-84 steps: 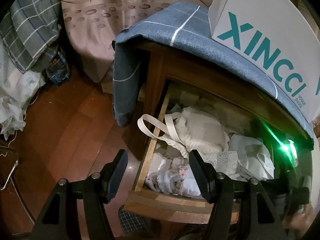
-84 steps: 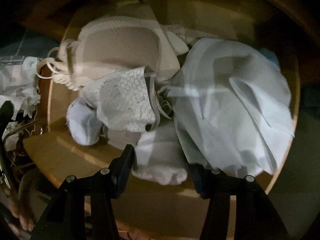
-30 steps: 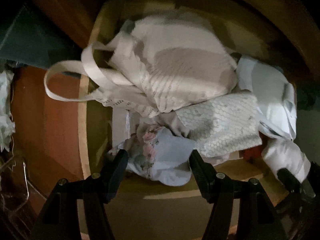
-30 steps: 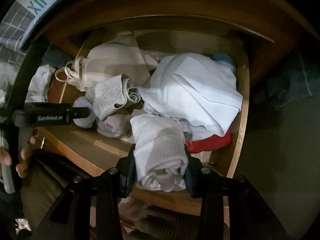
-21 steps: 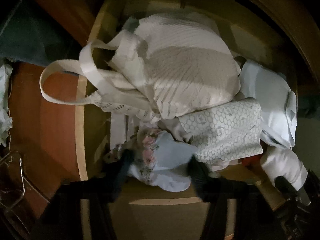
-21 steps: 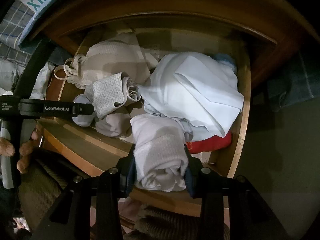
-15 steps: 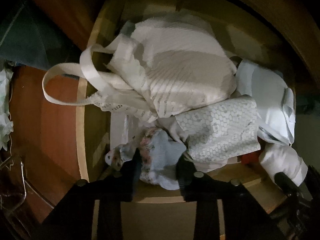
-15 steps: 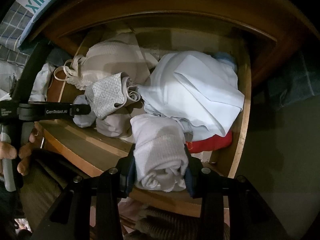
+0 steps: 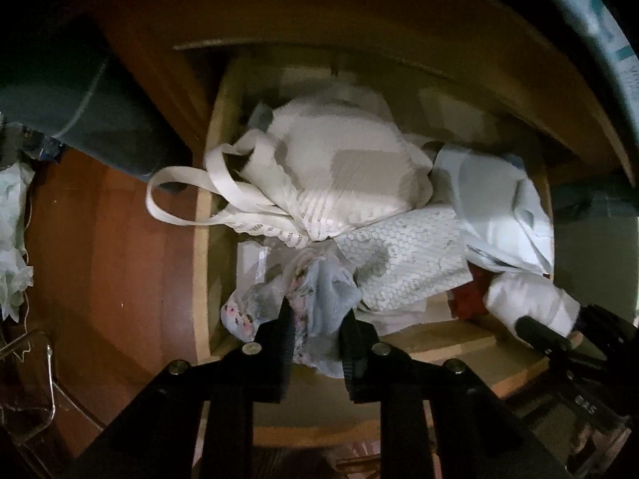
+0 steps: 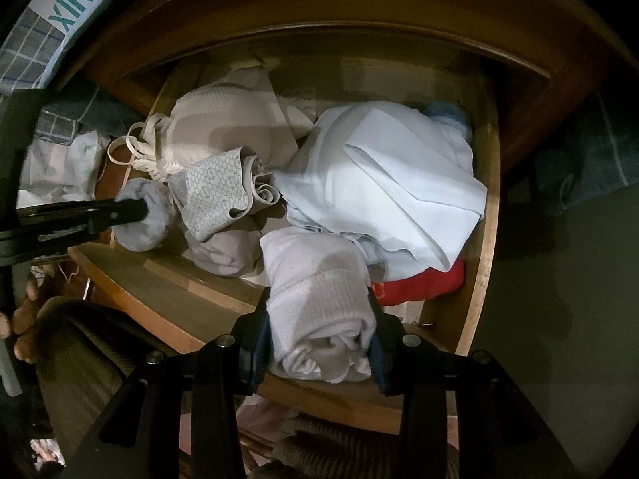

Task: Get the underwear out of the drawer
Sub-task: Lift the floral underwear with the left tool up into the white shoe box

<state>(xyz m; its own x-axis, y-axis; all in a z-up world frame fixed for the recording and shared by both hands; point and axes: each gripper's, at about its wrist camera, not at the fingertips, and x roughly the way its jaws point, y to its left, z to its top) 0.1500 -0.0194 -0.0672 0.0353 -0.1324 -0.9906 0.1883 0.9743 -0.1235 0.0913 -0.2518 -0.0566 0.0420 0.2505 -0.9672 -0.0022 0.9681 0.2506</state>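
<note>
You're partway thru the job: two pieces are pinched but neither is clear of the drawer (image 9: 201, 263) yet, as far as these views show.

Left gripper (image 9: 315, 319), lower centre of the left wrist view: its fingers are closing on a pale blue floral underwear (image 9: 319, 299), soft thin knit w/ a small pink flower print, bunched and crumpled between the black pads. It's hanging just above the drawer's front left corner, a loose flap drooping to the left.

Right gripper (image 10: 319, 335), bottom centre of the right wrist view: its fingers are clamping a white rolled garment (image 10: 319, 303), thick ribbed knit, tube-shaped, sitting over the drawer's front edge.

Remaining inside, by my reading:
- cream bra (image 9: 347, 167), centre, padded dome shape w/ ribbed texture & flat woven straps looping over the left wall
- honeycomb-print underwear (image 9: 403, 263), thin, flat, grey-white
- pale blue folded cloth (image 10: 399, 183), smooth, crisp creases, right side
- red fabric (image 10: 419, 285), lower right corner, mostly buried

The drawer is light wood, smooth, open under a darker wooden cabinet. Both held pieces need lifting away & setting down outside; where isn't visible.
</note>
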